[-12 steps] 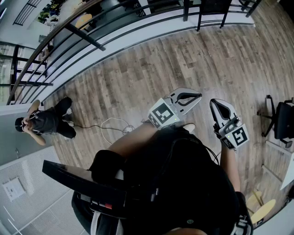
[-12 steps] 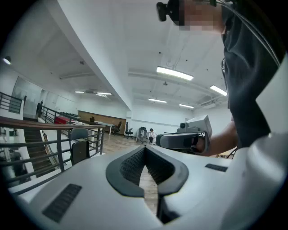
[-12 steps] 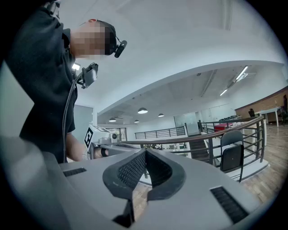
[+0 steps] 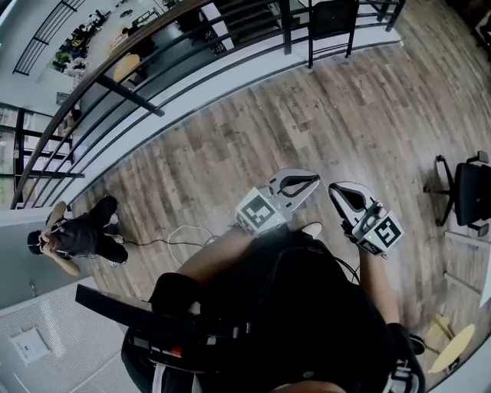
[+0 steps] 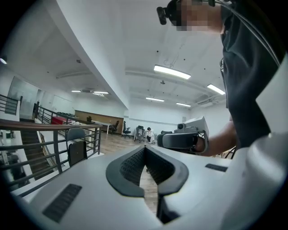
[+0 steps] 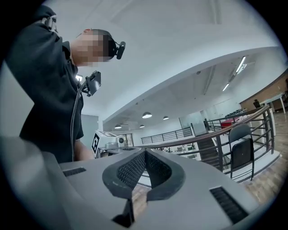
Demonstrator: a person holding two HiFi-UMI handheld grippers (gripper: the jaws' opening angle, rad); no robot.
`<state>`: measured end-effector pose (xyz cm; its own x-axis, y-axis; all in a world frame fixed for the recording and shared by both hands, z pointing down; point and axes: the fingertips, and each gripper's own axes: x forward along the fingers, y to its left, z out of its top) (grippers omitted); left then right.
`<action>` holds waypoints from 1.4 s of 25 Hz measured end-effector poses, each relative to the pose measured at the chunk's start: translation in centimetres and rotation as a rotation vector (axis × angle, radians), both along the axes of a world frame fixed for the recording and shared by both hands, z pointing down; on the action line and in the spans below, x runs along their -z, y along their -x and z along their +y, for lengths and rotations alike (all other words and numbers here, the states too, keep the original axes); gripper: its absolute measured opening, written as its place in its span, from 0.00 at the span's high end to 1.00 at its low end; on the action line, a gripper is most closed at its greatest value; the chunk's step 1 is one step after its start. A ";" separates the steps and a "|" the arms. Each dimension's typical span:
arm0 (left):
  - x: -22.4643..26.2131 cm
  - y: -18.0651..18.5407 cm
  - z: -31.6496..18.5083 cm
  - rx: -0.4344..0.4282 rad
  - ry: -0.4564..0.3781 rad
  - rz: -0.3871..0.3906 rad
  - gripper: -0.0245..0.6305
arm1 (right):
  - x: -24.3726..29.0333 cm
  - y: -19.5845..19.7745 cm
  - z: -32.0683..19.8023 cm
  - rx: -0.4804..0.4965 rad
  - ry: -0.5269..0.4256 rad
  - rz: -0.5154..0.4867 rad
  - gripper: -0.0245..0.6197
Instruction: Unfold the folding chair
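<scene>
The folding chair [image 4: 331,19], black and folded flat, leans upright against the railing at the far end of the wooden floor. It also shows in the left gripper view [image 5: 76,150] and in the right gripper view [image 6: 241,152], some way off in both. My left gripper [image 4: 314,178] and right gripper [image 4: 334,189] are held side by side in front of my body, tips close together and pointing toward the chair. Both are shut with nothing between the pads [image 5: 135,164] [image 6: 132,168]. Neither touches the chair.
A black metal railing [image 4: 153,57] runs along the floor's far edge, with a stairwell behind it. A person [image 4: 77,238] crouches at the left beside a white cable [image 4: 188,222]. A black office chair [image 4: 468,192] stands at the right. A round wooden stool [image 4: 453,349] sits at the bottom right.
Both grippers sit a little lower and further left in the head view, closer together. The folded chair at the railing shows more fully at the top. Both stay shut.
</scene>
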<state>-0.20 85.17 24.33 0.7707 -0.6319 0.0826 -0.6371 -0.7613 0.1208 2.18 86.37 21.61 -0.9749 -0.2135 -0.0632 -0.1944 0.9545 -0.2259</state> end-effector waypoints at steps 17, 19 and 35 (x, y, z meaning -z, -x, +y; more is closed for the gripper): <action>1.1 -5.9 -0.2 -0.026 -0.021 0.003 0.96 | 0.7 -6.3 -1.1 -0.065 -0.040 -0.016 0.97; 1.2 -7.0 -0.3 -0.020 -0.019 -0.002 0.96 | 0.5 -7.3 -1.2 -0.062 -0.043 -0.005 0.97; 0.1 -9.5 -7.0 -0.019 0.010 0.014 0.96 | -1.4 -9.6 -7.7 -0.046 -0.032 -0.011 0.97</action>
